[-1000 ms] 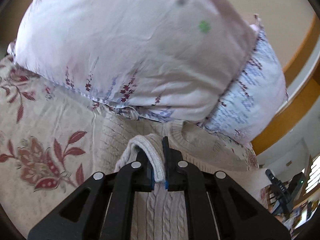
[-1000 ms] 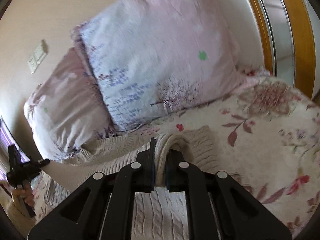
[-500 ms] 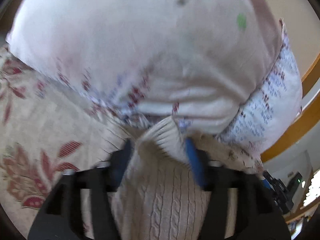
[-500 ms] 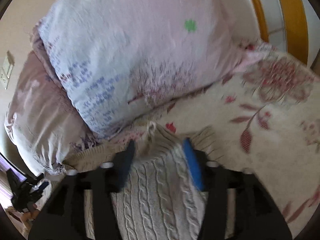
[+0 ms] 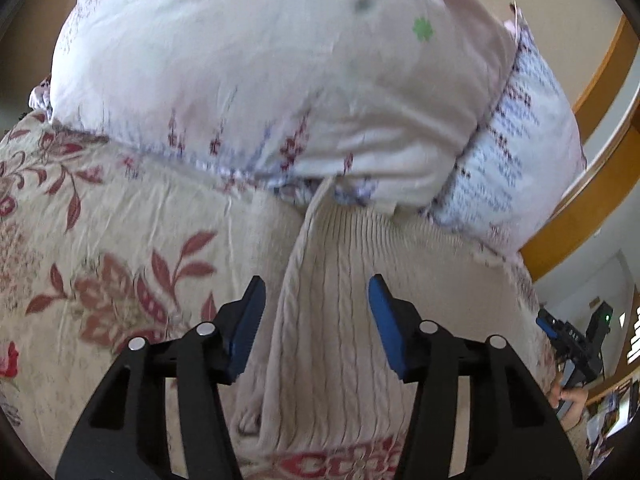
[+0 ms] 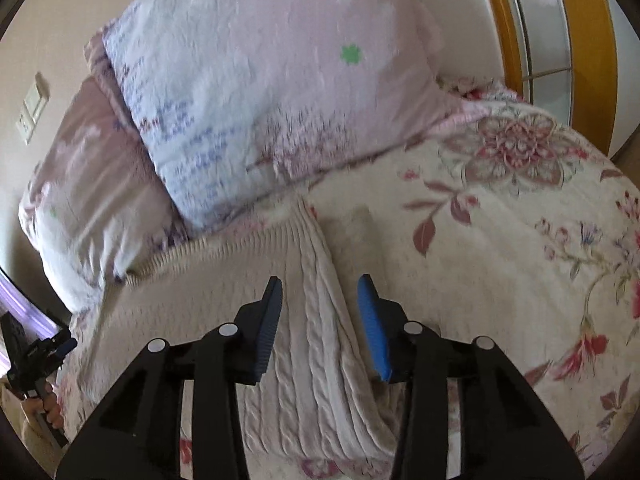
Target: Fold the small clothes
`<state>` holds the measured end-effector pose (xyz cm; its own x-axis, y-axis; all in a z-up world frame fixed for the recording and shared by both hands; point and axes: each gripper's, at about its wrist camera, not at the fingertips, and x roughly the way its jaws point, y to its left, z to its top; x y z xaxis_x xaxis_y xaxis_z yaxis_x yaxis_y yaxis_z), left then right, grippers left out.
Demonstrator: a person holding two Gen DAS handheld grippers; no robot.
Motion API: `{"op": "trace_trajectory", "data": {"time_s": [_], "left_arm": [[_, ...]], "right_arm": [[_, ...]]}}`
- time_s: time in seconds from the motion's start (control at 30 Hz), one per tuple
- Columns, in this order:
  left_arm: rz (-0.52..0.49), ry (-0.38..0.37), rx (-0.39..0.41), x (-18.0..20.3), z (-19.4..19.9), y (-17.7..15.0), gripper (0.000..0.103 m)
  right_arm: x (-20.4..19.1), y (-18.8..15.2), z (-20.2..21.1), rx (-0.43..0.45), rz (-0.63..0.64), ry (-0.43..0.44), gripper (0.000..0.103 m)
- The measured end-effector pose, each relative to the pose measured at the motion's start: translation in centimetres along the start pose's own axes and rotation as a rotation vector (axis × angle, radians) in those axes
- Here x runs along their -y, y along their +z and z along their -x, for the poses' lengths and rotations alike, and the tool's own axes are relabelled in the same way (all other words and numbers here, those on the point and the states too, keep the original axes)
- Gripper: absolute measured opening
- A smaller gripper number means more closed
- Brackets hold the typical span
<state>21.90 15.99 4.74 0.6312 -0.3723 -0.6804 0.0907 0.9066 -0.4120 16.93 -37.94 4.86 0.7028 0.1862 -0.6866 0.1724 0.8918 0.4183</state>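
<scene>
Left wrist view: left gripper point(image 5: 316, 308) with jaws spread wide, nothing pinched, blue pads point(image 5: 248, 324) straddling the left edge of a cream cable-knit sweater point(image 5: 328, 344). Sweater flat on the floral bedspread point(image 5: 100, 248), ribbed edge at 12 o'clock tucked against the pale floral pillow point(image 5: 260, 80), second blue-printed pillow point(image 5: 516, 168) at 2 o'clock. Right wrist view: right gripper point(image 6: 320, 308) likewise spread and empty, over the sweater's point(image 6: 312, 320) right edge, a raised lengthwise ridge between the pads. Bedspread point(image 6: 500, 260) bare from 1 to 4 o'clock; blue-printed pillow point(image 6: 260, 92) at 12, mauve pillow point(image 6: 80, 184) at 10. Judged: a symmetric release, one corner apiece, fold laid towards the pillows for support; flattening of the ridges probably outstanding.
</scene>
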Motion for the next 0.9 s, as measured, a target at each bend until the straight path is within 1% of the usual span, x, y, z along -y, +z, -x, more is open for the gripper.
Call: {"op": "trace_trajectory", "data": {"time_s": [0.13, 0.27, 0.3, 0.33, 0.37, 0.4, 0.43, 0.5, 0.6, 0.73, 0.9], "left_arm": [[-0.016, 0.014, -0.043, 0.1, -0.9, -1.4, 0.051], [-0.013, 0.037, -0.082, -0.3, -2.0, -2.2, 0.046], [-0.012, 0.039, -0.086, -0.4, -2.2, -2.4, 0.045], [-0.014, 0.041, -0.089, -0.4, -2.4, -2.4, 0.043], [-0.017, 0.041, -0.091, -0.4, -2.5, -2.5, 0.037], [-0.019, 0.038, -0.099, -0.4, -2.6, -2.7, 0.029], [-0.018, 0.040, -0.104, -0.5, -2.7, -2.7, 0.026], [-0.010, 0.030, -0.113, -0.9, -2.7, -2.9, 0.010], [0.010, 0.011, -0.113, -1.4, -2.5, -2.9, 0.008], [-0.003, 0.003, -0.110, -1.5, -1.9, -3.0, 0.008], [-0.017, -0.009, -0.114, -1.8, -1.1, -3.3, 0.007]], "right_arm": [[0.2, -0.9, -1.1, -0.054, 0.012, -0.020, 0.042], [0.1, -1.5, -1.9, -0.084, 0.042, -0.051, 0.041], [0.0, -1.7, -2.0, -0.089, 0.050, -0.057, 0.039], [0.0, -1.8, -2.2, -0.094, 0.059, -0.065, 0.033], [0.0, -2.0, -2.3, -0.096, 0.072, -0.076, 0.029], [0.0, -2.1, -2.3, -0.097, 0.080, -0.081, 0.020], [0.0, -2.2, -2.2, -0.092, 0.080, -0.077, 0.013], [0.3, -2.1, -1.8, -0.084, 0.065, -0.059, 0.010], [0.3, -2.2, -1.1, -0.066, 0.050, -0.047, 0.009], [0.1, -2.4, -0.2, -0.049, 0.047, -0.039, 0.009], [0.0, -3.1, 0.6, -0.059, 0.034, -0.055, 0.009]]}}
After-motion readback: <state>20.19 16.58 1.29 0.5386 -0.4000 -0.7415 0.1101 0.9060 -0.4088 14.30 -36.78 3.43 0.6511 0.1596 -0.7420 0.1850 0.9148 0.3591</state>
